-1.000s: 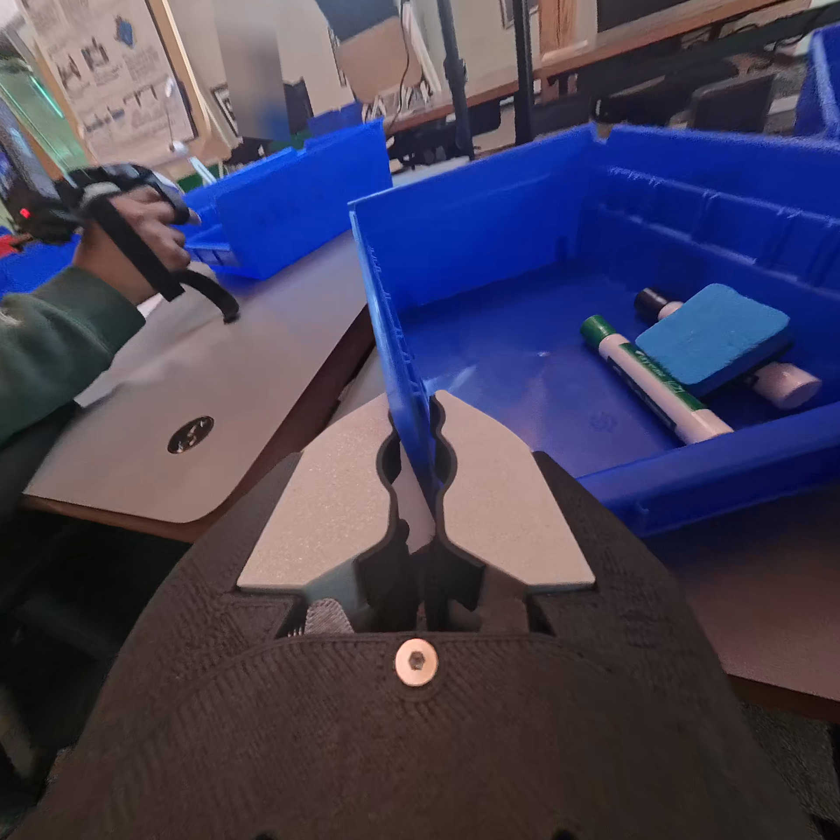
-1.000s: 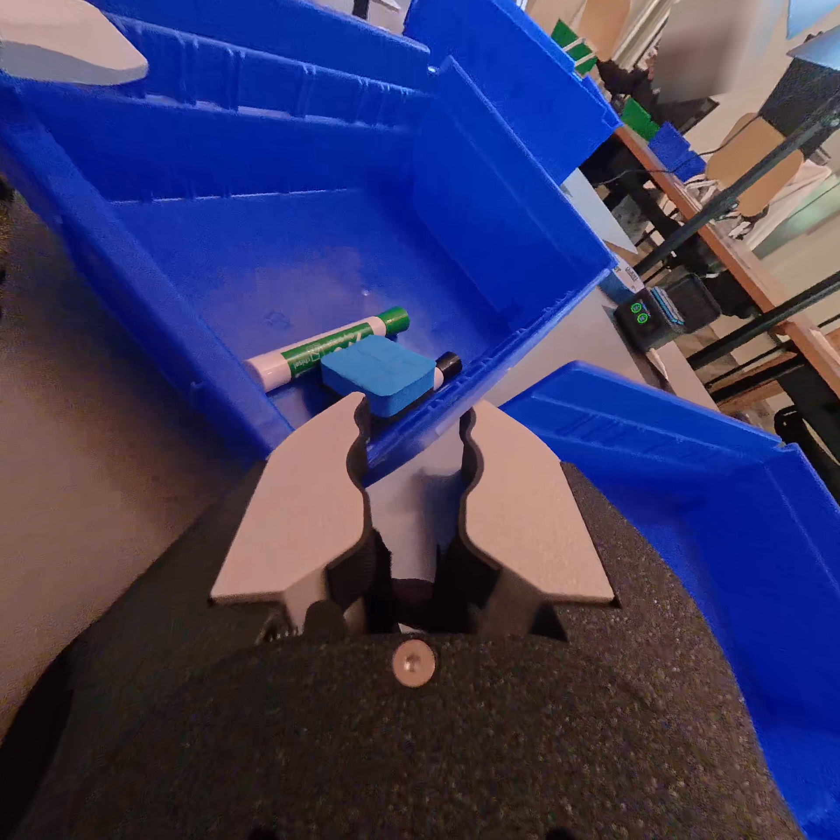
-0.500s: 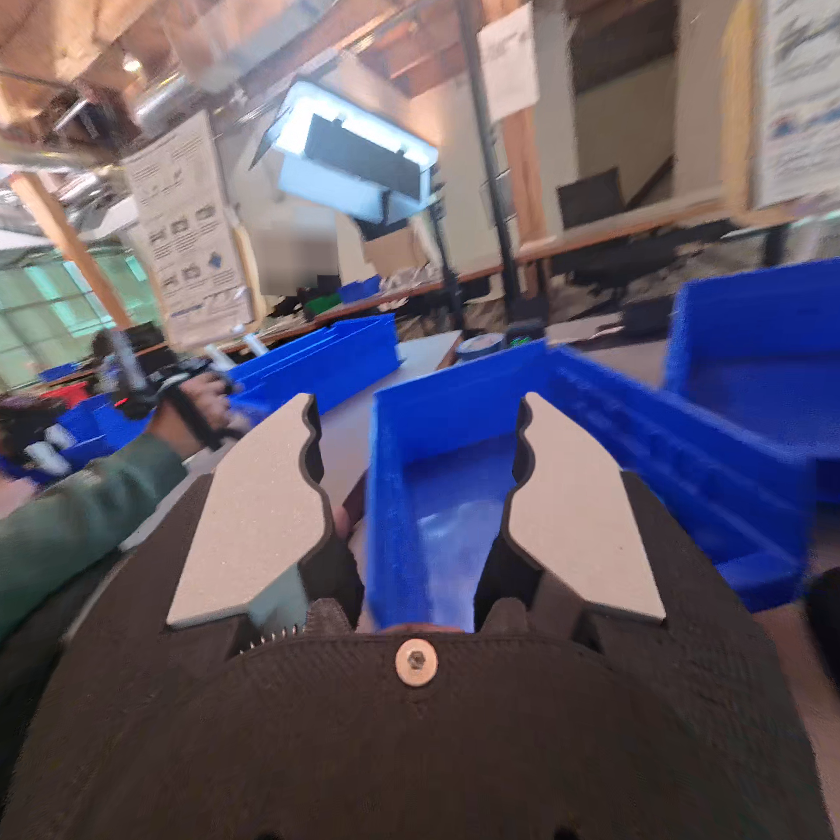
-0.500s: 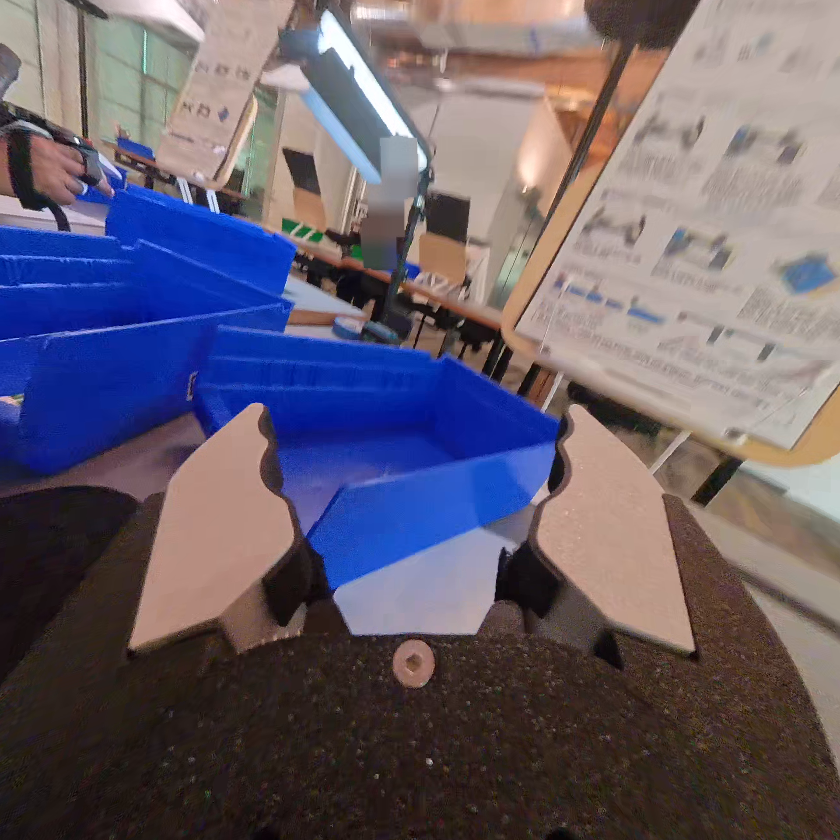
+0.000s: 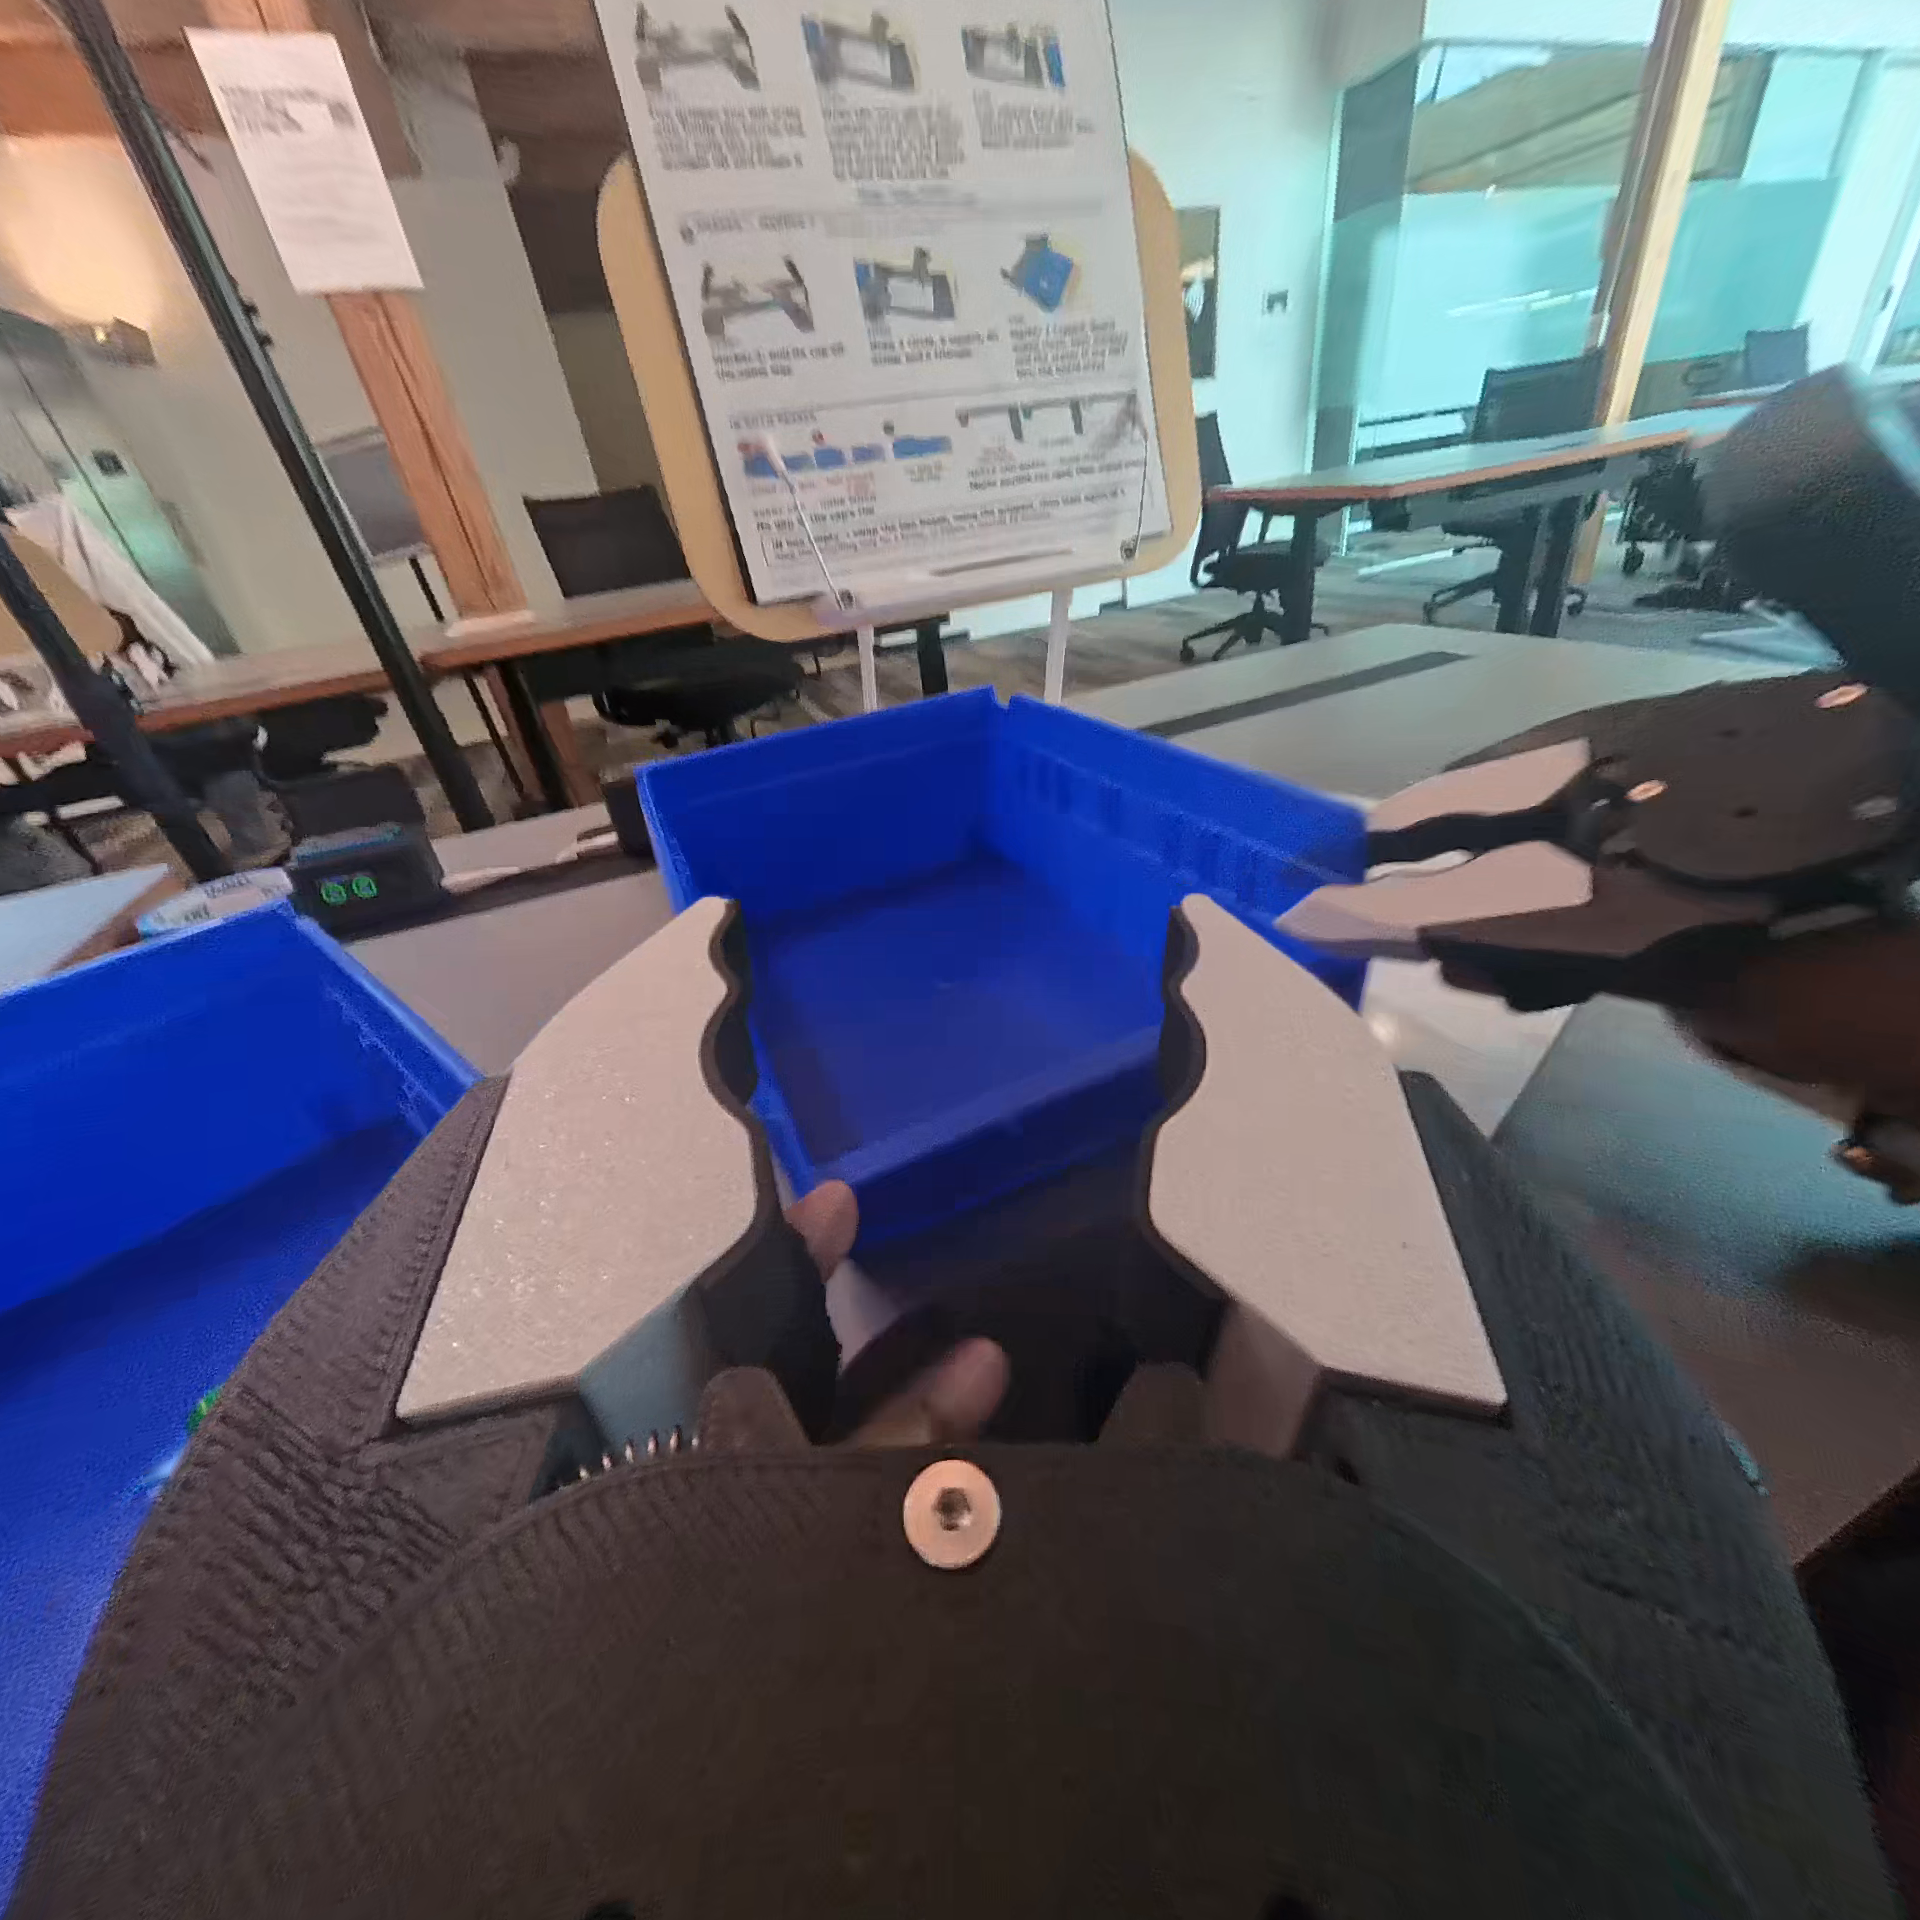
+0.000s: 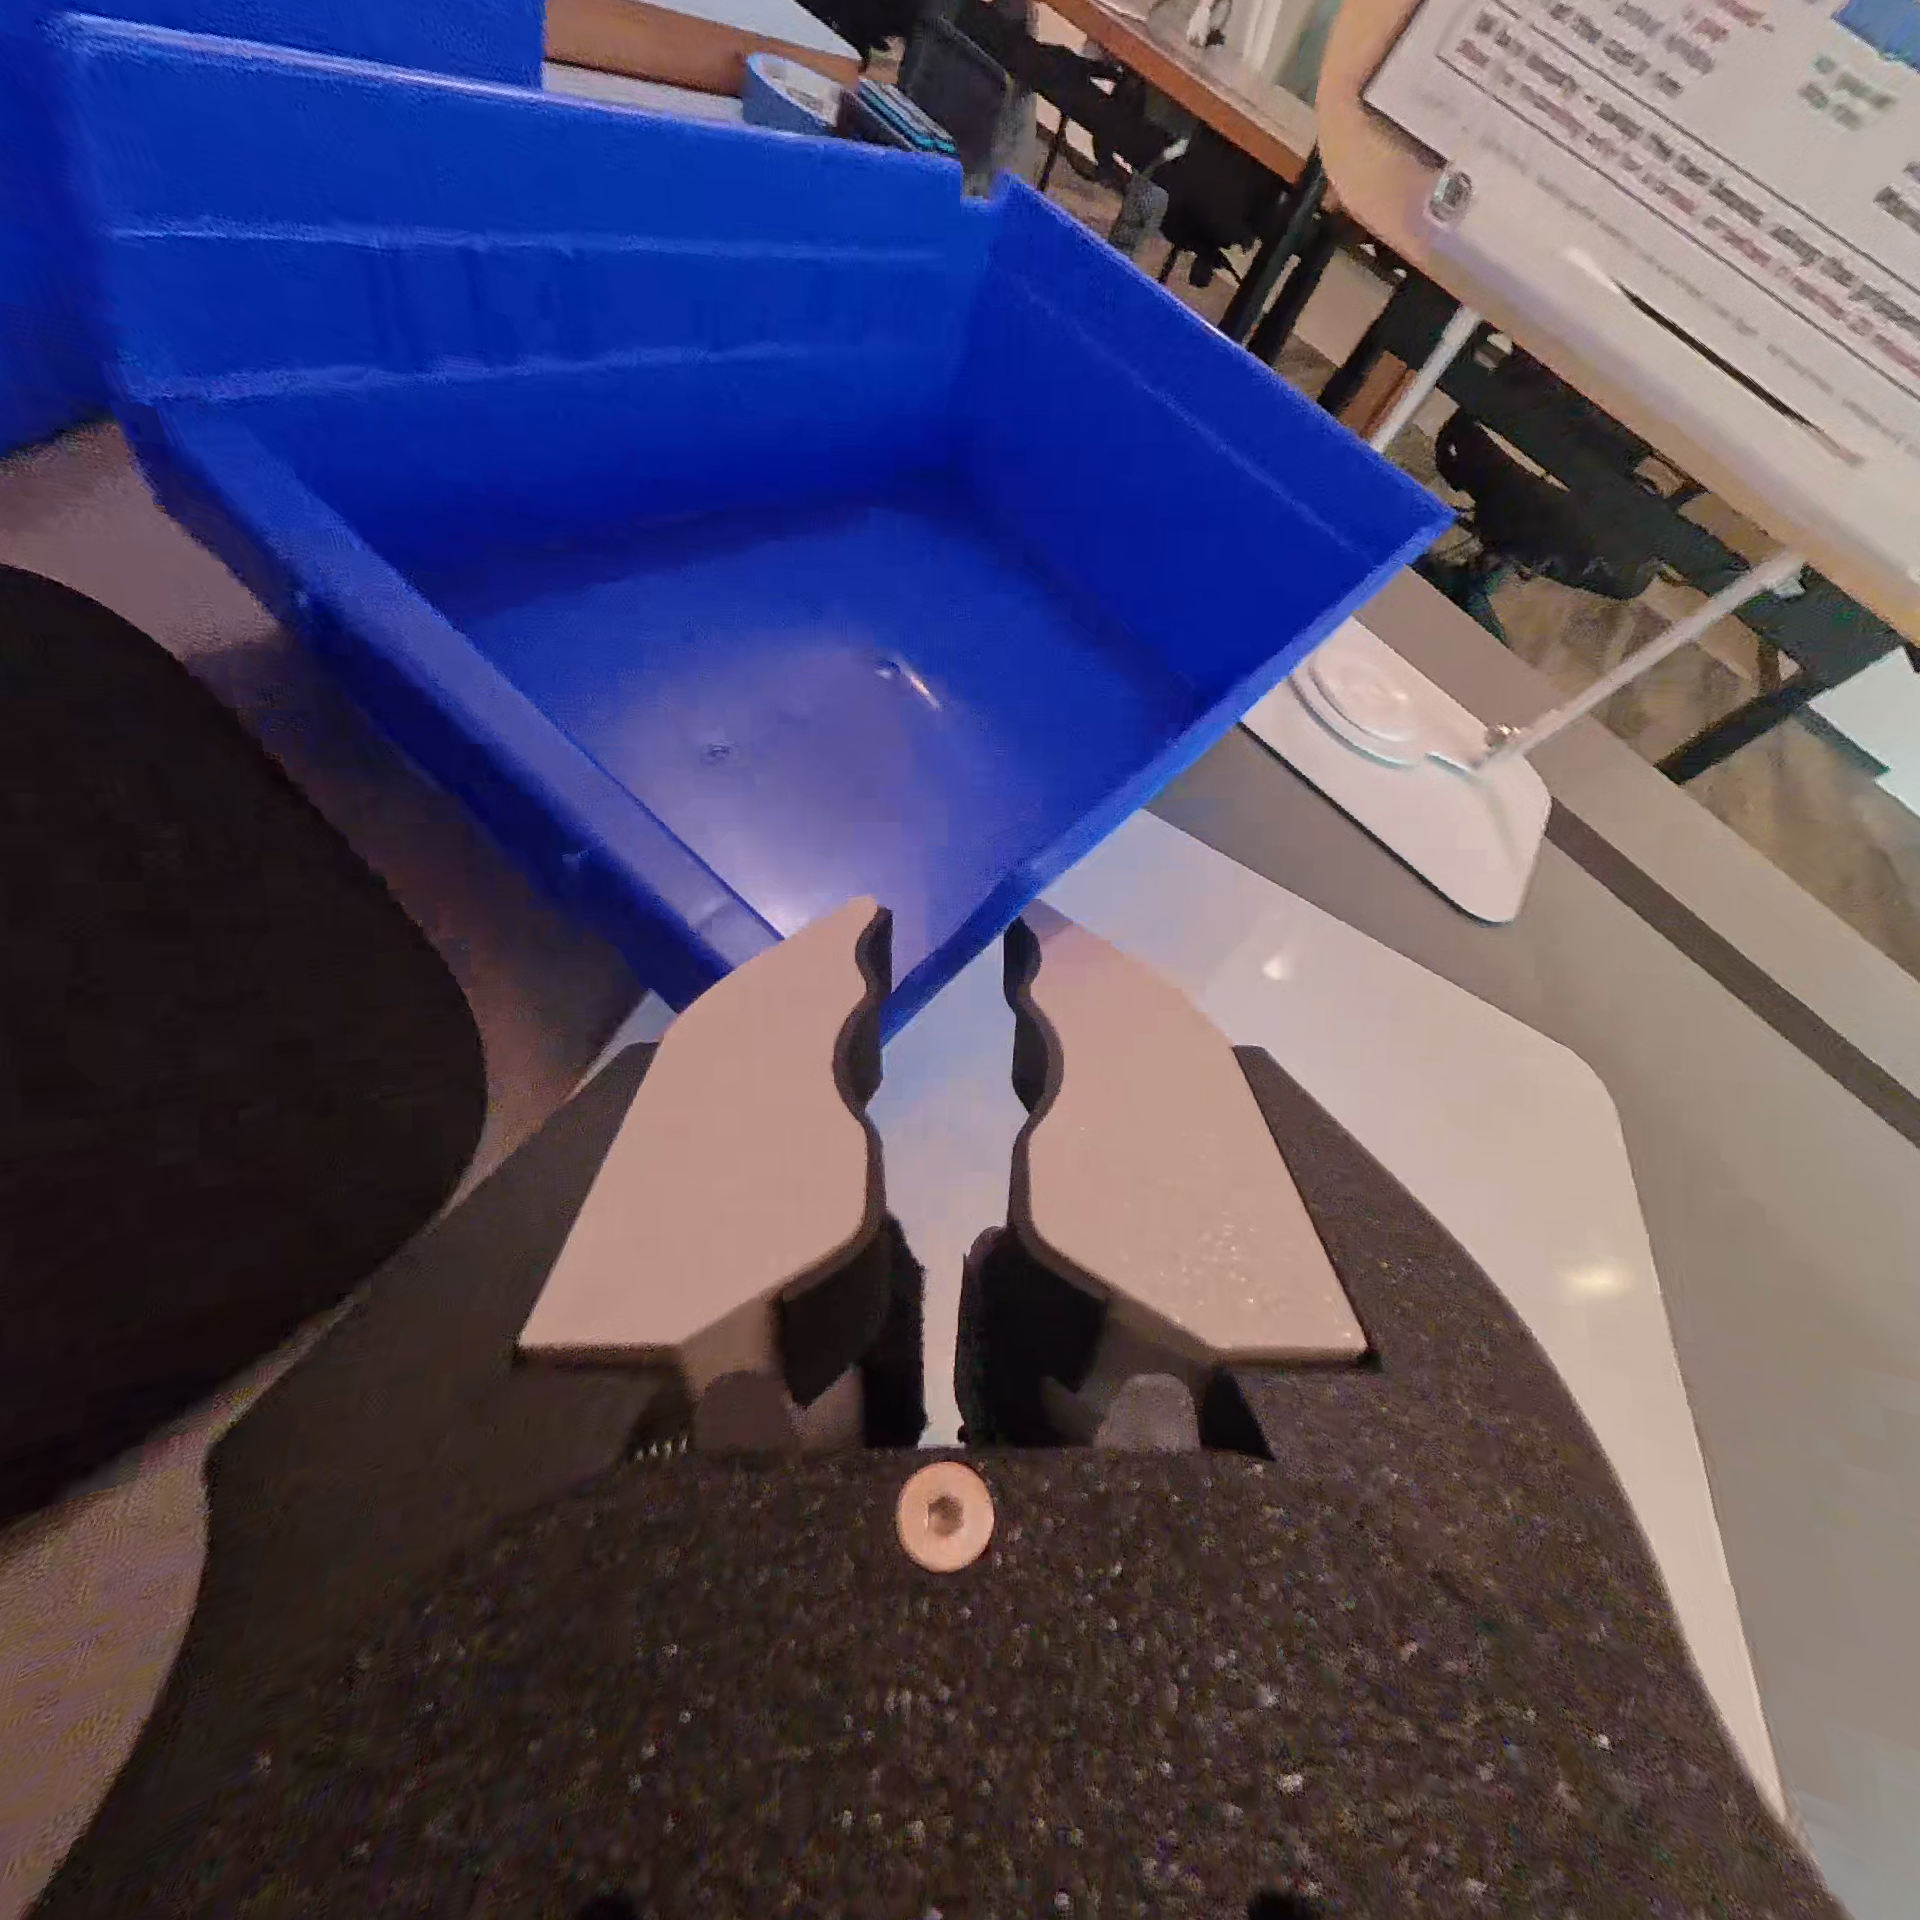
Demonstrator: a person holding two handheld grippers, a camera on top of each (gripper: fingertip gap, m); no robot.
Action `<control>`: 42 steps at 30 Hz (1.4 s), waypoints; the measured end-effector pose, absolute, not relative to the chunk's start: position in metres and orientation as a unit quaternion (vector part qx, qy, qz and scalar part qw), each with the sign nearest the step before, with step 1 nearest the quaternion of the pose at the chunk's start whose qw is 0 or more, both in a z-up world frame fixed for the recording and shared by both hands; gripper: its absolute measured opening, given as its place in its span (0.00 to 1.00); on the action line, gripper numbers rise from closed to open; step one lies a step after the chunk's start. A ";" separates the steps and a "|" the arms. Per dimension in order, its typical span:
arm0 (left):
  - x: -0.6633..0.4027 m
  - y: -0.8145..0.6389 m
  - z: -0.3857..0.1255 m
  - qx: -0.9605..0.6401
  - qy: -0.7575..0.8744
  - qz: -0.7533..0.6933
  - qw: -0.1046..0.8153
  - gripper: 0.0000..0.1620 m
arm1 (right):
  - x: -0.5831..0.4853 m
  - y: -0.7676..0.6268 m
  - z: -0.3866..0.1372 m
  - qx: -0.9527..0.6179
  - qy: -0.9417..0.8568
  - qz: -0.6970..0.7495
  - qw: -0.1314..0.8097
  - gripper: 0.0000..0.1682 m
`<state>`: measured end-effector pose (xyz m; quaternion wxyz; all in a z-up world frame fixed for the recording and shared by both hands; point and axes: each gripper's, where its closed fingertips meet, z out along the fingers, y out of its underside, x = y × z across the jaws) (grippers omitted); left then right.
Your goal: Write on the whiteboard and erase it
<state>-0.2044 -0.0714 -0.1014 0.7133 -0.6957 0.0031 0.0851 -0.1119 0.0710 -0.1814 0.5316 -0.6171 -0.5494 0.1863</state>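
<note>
1. Now your left gripper [image 5: 951, 997] stands wide apart and holds nothing; a second ago it was clamped on the wall of a bin that held two markers and a blue eraser, and it let go half a second ago.
2. Your right gripper [image 6: 943, 940] has narrowed to a slim gap, with nothing between its fingers, and it hangs over the near corner of the empty blue bin [image 6: 1226, 499] (the left wrist view shows that gripper just beside the bin's right wall).
3. Both views have swung away from the markers and eraser; neither appears now, so you cannot tell where they lie. A second blue bin [image 5: 166, 1049] sits at left, its contents mostly hidden.
4. No blank whiteboard shows. A board on a stand [image 5: 894, 291], covered with a printed sheet, stands behind the empty bin.
5. Judged from this, writing has not begun: you have no marker in hand, and must turn back to fetch one.
</note>
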 end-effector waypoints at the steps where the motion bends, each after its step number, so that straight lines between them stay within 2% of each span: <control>1: -0.204 -0.068 -0.106 -0.705 -0.002 0.086 0.704 0.47 | -0.101 0.074 -0.181 -0.625 -0.542 0.190 0.529 0.10; 4: -0.203 -0.057 -0.130 -0.752 -0.008 0.083 0.654 0.47 | -0.076 0.077 -0.179 -0.645 -0.518 0.212 0.520 0.08; 7: -0.193 -0.044 -0.163 -0.802 -0.008 0.046 0.595 0.48 | -0.061 0.077 -0.167 -0.629 -0.500 0.226 0.551 0.08; 10: -0.194 -0.031 -0.188 -0.836 -0.019 0.038 0.546 0.48 | -0.062 0.076 -0.153 -0.609 -0.472 0.257 0.584 0.28; 12: -0.199 -0.023 -0.186 -0.839 -0.018 0.054 0.542 0.48 | -0.069 0.080 -0.170 -0.634 -0.487 0.245 0.549 0.31; 14: -0.214 -0.016 -0.180 -0.831 -0.022 0.101 0.547 0.43 | -0.077 0.081 -0.191 -0.657 -0.508 0.235 0.505 0.32; 15: -0.222 -0.013 -0.185 -0.839 -0.022 0.121 0.530 0.37 | -0.080 0.082 -0.193 -0.660 -0.507 0.236 0.501 0.25; 16: -0.228 -0.010 -0.193 -0.849 -0.016 0.132 0.512 0.19 | -0.080 0.085 -0.192 -0.659 -0.503 0.225 0.512 0.18; 17: -0.237 -0.007 -0.193 -0.846 -0.025 0.152 0.511 0.11 | -0.080 0.087 -0.191 -0.653 -0.510 0.204 0.521 0.14; 20: -0.236 -0.002 -0.180 -0.831 -0.033 0.145 0.536 0.08 | -0.076 0.089 -0.187 -0.640 -0.523 0.139 0.545 0.12; 26: -0.200 0.013 -0.126 -0.789 0.005 0.163 0.592 0.09 | -0.035 0.099 -0.144 -0.633 -0.474 0.129 0.598 0.12; 29: -0.160 0.045 -0.115 -0.783 0.055 0.138 0.604 0.10 | 0.012 0.119 -0.132 -0.647 -0.439 0.098 0.615 0.11; 35: -0.040 0.134 -0.128 -0.779 0.156 0.045 0.606 0.12 | 0.144 0.180 -0.127 -0.685 -0.358 -0.018 0.634 0.09; 42: 0.077 0.203 -0.156 -0.790 0.231 -0.010 0.568 0.14 | 0.266 0.225 -0.151 -0.739 -0.284 -0.055 0.608 0.08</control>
